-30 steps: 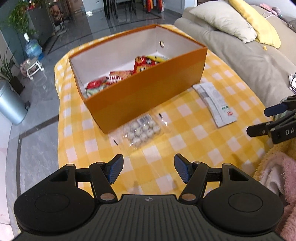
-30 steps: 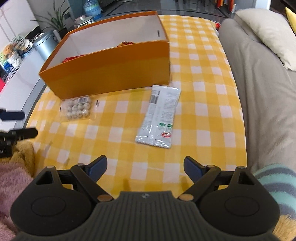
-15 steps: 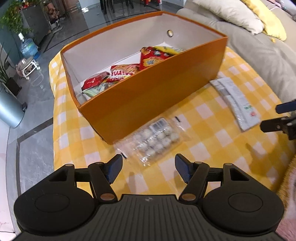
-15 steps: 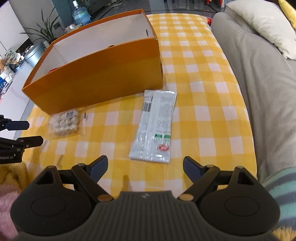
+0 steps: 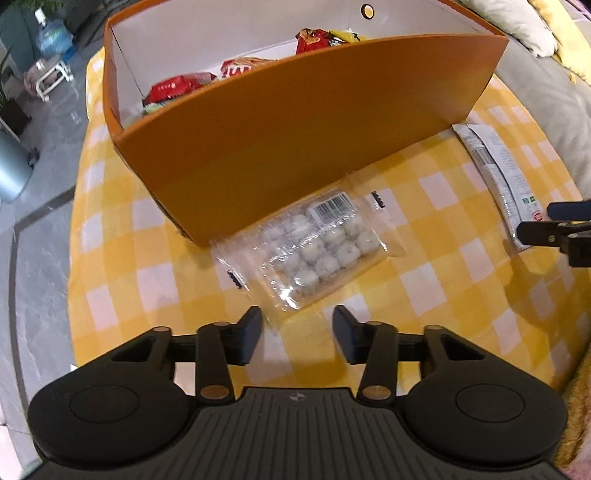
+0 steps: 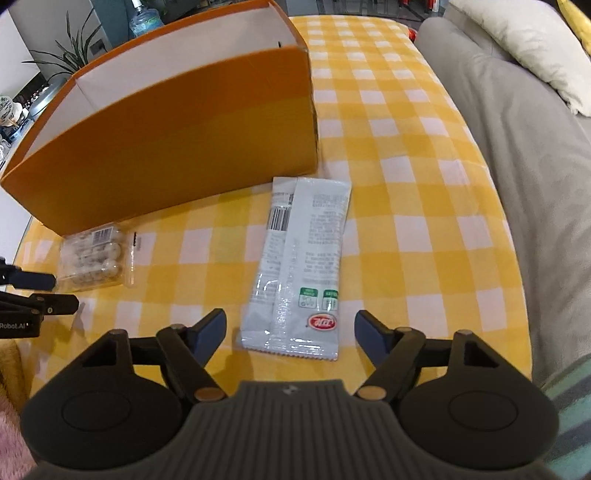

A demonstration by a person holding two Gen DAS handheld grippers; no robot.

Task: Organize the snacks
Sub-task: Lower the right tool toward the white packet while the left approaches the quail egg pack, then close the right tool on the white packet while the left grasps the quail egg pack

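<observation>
A clear pack of white round sweets (image 5: 314, 251) lies on the yellow checked tablecloth against the front wall of the orange box (image 5: 295, 129). My left gripper (image 5: 297, 332) hangs just short of the pack's near corner. Its jaws are closing and no pad touches the pack. A long grey-white sachet (image 6: 306, 266) lies right of the box (image 6: 166, 147). My right gripper (image 6: 290, 325) stands over the sachet's near end, which lies between the closing jaws without touching the pads. Red and yellow snack bags (image 5: 177, 85) lie inside the box.
A grey sofa (image 6: 517, 166) with a cream pillow (image 6: 524, 40) runs along the table's right side. The tablecloth's left edge (image 5: 77, 221) drops to a grey floor holding a water bottle (image 5: 51, 33) and a metal bin (image 5: 11, 166). Pink and yellow fleece lies near me.
Both grippers have come down and forward toward their packs, which now look larger. The jaws of both have narrowed, the left more than the right.
</observation>
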